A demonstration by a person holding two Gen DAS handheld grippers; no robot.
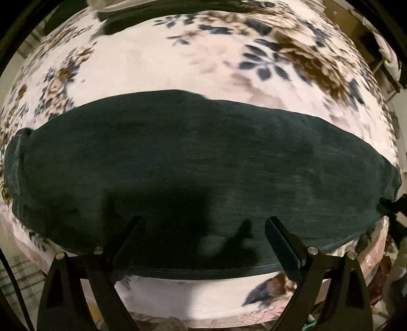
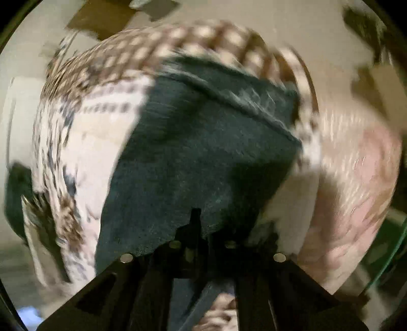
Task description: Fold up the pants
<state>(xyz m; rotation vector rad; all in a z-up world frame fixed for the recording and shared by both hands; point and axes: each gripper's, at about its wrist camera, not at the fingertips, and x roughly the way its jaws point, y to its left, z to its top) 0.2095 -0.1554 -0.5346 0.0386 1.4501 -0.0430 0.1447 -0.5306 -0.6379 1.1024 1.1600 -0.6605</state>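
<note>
Dark green pants (image 1: 193, 157) lie folded lengthwise as a long band across a floral bedspread (image 1: 157, 61). My left gripper (image 1: 203, 224) is open and empty, its fingers spread over the pants' near edge. In the blurred right wrist view my right gripper (image 2: 197, 216) is shut on one end of the pants (image 2: 203, 142), with the cloth stretching away from the closed fingers. That held end shows at the right edge of the left wrist view.
The bed's near edge (image 1: 193, 298) runs under my left gripper. More dark cloth (image 1: 127, 23) lies at the far side of the bed. A checked brown and white cover (image 2: 157, 43) and a pink patterned cover (image 2: 361, 183) flank the pants.
</note>
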